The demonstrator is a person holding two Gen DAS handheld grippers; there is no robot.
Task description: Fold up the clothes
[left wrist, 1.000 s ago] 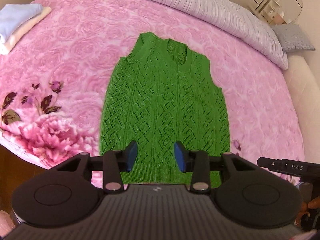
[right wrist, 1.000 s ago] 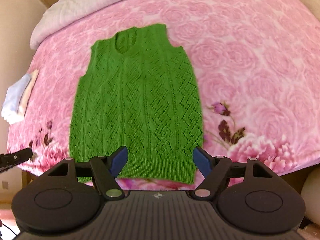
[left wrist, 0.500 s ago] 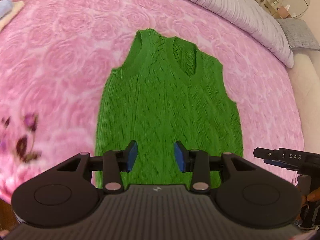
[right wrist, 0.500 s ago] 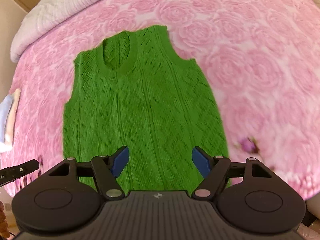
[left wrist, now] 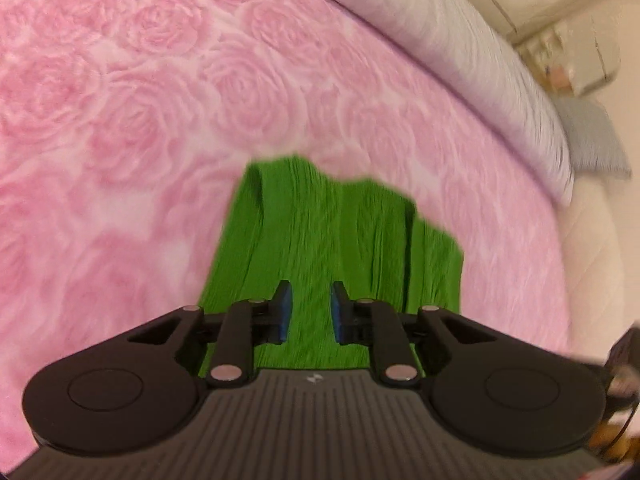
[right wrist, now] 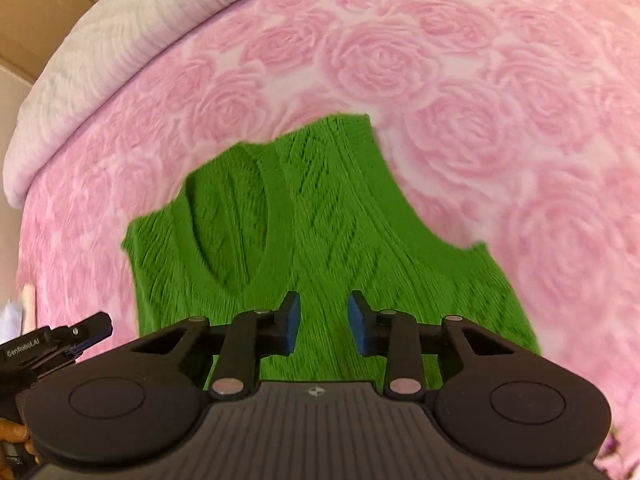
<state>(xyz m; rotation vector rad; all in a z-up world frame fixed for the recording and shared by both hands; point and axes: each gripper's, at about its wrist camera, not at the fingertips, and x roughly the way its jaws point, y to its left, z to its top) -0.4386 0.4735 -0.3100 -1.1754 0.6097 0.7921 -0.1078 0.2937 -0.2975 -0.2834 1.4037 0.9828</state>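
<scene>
1. A green knitted vest (right wrist: 332, 220) lies flat on a bed covered by a pink rose-patterned blanket (right wrist: 500, 92); its V-neck and shoulder straps point toward the far side of the bed.
2. The left tool (left wrist: 310, 312) hangs over the vest's upper part, near the strap on that side. Its 2 blue pads (left wrist: 285, 312) stand a narrow gap apart and are closing. Green knit fills the gap in the left wrist view, but motion blur hides whether the pads touch the fabric, and no fold of cloth is seen pinched between them.
3. The right tool (right wrist: 324, 322) hangs over the vest just below the V-neck, toward the other strap. Its blue pads (right wrist: 358, 326) stand somewhat wider apart and are also closing, with the knit showing between them and nothing visibly gripped.
4. In the right wrist view the tip of the left tool shows at the left edge, beside the vest's side.
5. A pale ribbed bedspread (left wrist: 460, 48) runs along the far edge of the blanket, and a grey cushion (left wrist: 592, 140) lies beyond it.
</scene>
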